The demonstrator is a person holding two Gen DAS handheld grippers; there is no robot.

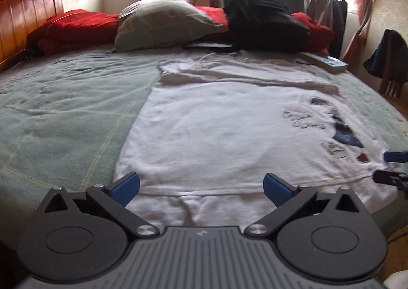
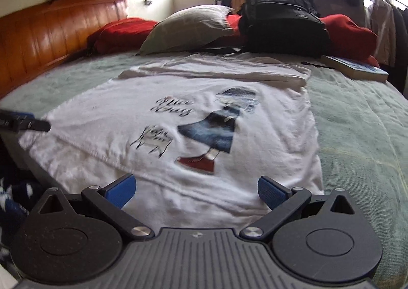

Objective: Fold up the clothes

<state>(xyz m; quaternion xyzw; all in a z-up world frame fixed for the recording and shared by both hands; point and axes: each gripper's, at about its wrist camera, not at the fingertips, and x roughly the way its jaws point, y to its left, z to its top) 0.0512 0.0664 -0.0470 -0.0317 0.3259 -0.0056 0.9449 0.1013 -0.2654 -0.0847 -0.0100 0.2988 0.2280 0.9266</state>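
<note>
A white T-shirt [image 1: 229, 130] with a printed cartoon figure [image 2: 214, 133] lies flat on the green bedspread [image 1: 63, 110], its far side folded over in a strip [image 2: 216, 69]. My left gripper [image 1: 201, 187] hovers open over the shirt's near edge, nothing between its blue pads. My right gripper [image 2: 196, 189] is open too, just above the near hem below the print. In the left wrist view the right gripper's fingers [image 1: 390, 176] show at the right edge. The right wrist view has the left gripper's fingers [image 2: 25, 123] at its left edge.
A grey pillow [image 1: 163, 23], red bedding [image 1: 81, 26] and a black backpack [image 1: 262, 18] lie along the far side of the bed. A book [image 2: 357, 67] rests at the far right. The wooden headboard [image 2: 51, 31] is on the left. Clothes hang on a rack [image 1: 323, 0] by the window.
</note>
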